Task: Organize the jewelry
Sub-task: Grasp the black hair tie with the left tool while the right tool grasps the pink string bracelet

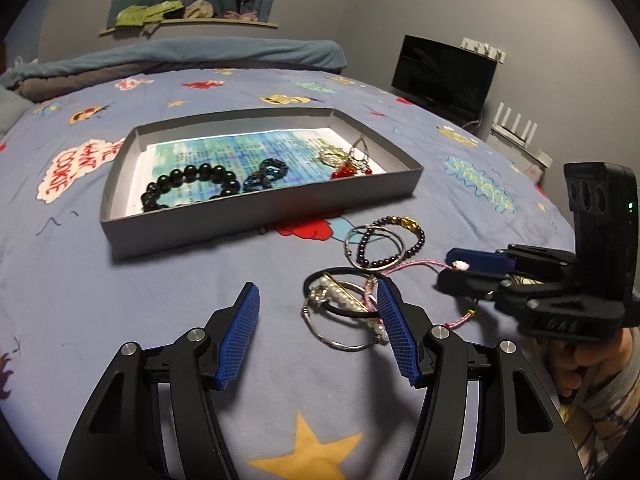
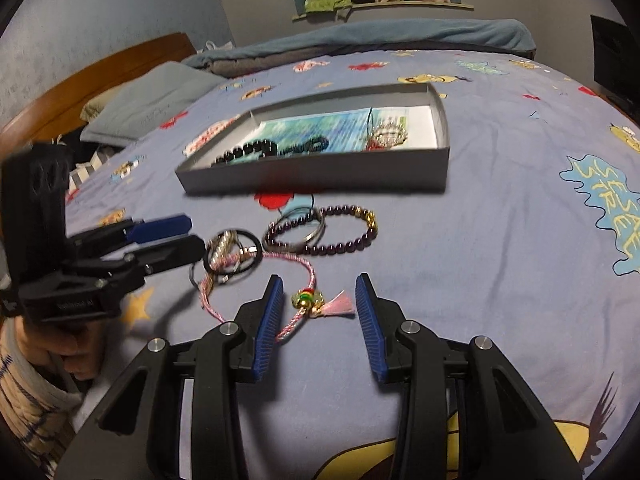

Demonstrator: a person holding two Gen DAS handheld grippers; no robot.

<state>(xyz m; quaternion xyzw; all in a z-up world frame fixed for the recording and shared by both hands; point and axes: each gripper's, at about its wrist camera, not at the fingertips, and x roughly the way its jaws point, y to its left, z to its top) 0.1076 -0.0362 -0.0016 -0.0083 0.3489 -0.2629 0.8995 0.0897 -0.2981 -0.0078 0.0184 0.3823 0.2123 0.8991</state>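
Note:
A grey cardboard tray (image 1: 256, 216) (image 2: 320, 178) lies on the bed with a black bead bracelet (image 1: 192, 184), a blue bracelet (image 1: 264, 176) and a red and gold piece (image 1: 348, 160) inside. In front of it lie a dark purple bead bracelet (image 2: 340, 232) (image 1: 396, 240), a metal bangle (image 2: 296, 228), and a pile with a black hair tie, pearl clip and silver bangle (image 1: 344, 308) (image 2: 232, 254). A pink cord bracelet (image 2: 308, 300) with a tassel lies between the jaws of my open right gripper (image 2: 320, 292) (image 1: 452, 268). My left gripper (image 1: 318, 300) (image 2: 192, 236) is open beside the pile.
The bed has a blue cartoon-print sheet (image 1: 120, 300). Pillows and a wooden headboard (image 2: 100, 76) are at the left in the right wrist view. A folded blanket (image 1: 180, 56) lies at the far edge. A black monitor (image 1: 444, 76) stands beyond the bed.

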